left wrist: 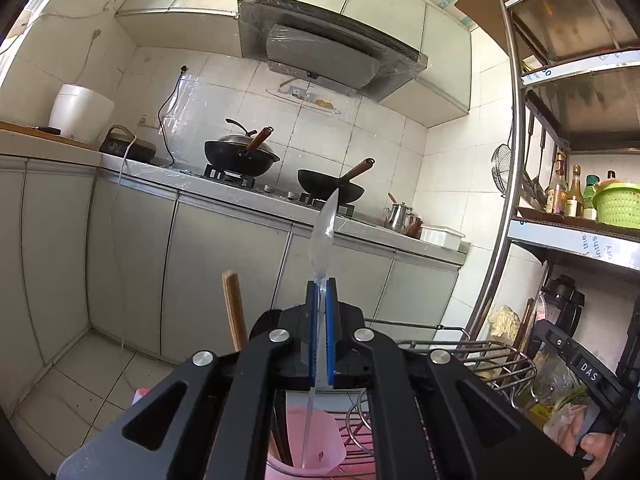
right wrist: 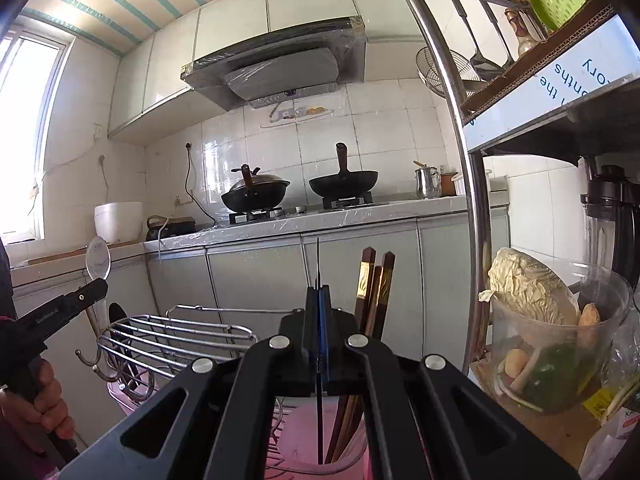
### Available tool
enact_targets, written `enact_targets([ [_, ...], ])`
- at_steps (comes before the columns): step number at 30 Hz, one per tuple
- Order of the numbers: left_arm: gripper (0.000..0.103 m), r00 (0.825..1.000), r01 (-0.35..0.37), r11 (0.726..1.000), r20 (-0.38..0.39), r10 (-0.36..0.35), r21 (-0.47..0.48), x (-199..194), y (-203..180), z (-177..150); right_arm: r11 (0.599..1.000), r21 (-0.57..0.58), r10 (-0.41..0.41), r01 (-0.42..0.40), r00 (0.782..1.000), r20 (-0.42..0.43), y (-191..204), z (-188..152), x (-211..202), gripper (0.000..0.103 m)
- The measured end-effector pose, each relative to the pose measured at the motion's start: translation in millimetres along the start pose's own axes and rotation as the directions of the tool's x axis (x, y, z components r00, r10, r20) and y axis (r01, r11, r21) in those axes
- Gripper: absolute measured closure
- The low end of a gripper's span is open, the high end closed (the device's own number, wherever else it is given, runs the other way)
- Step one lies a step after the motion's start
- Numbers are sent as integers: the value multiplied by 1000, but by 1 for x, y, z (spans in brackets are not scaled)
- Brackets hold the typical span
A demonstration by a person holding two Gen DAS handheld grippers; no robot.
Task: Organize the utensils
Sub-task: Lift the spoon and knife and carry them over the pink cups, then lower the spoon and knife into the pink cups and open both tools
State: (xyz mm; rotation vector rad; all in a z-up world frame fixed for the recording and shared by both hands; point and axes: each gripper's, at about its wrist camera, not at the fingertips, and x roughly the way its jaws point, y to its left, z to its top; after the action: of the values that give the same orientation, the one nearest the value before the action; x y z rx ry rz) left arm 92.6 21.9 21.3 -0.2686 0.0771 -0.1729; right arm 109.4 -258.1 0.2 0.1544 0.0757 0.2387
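My left gripper (left wrist: 321, 284) is shut on a clear plastic spoon (left wrist: 326, 232). The spoon stands upright with its bowl on top, and its handle reaches down into a pink cup (left wrist: 320, 456). Pale wooden chopsticks (left wrist: 234, 308) stick up just left of it. My right gripper (right wrist: 319, 290) is shut on a thin dark utensil (right wrist: 318, 264), seen edge-on, whose lower end hangs inside the pink cup (right wrist: 304, 432). Dark chopsticks with gold bands (right wrist: 376, 292) stand in that cup, right beside the fingers. The left gripper (right wrist: 100, 284) with the clear spoon (right wrist: 98, 260) shows at the far left, held by a hand.
A wire rack (right wrist: 176, 336) with hooks sits beside the cup. A metal shelf post (right wrist: 472, 200) rises close on the right, with a plastic jar of vegetables (right wrist: 552, 340) and a blender (right wrist: 608, 216) behind it. Across the room is a counter (left wrist: 240, 196) with two woks.
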Motion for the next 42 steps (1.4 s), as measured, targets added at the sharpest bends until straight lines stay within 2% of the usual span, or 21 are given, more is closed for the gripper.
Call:
enact_targets([
  [4,100,1000,2,1000,-11,-2,0,-9,3,-13,1000,16,-7,7,1000,-20,-1,-11,-5,102],
  [15,100,993,-23,996,-121,12,-87,-18,27,-33,995,90,-28,39,992,-124,-8,-36,-14,102],
  [21,100,983,-35,992,-183,12,-122,-16,36,-47,994,98,-33,51,984,-175,-13,-46,-12,102],
  [34,100,964,-40,993,-265,9,-115,-13,35,-53,995,89,-27,49,970,-241,-8,-53,-6,101],
  [37,100,959,-36,992,-284,0,-123,-13,34,-52,995,91,-22,47,965,-263,-6,-52,-6,96],
  [39,99,955,-43,992,-295,5,-122,-15,32,-51,995,92,-7,33,964,-266,-4,-52,-8,86],
  [41,99,952,-49,992,-306,10,-120,-16,30,-50,996,85,-11,34,965,-261,-2,-50,-12,67],
  [42,99,950,-52,992,-312,12,-119,-18,30,-49,996,82,-10,32,967,-256,-1,-49,-14,65],
])
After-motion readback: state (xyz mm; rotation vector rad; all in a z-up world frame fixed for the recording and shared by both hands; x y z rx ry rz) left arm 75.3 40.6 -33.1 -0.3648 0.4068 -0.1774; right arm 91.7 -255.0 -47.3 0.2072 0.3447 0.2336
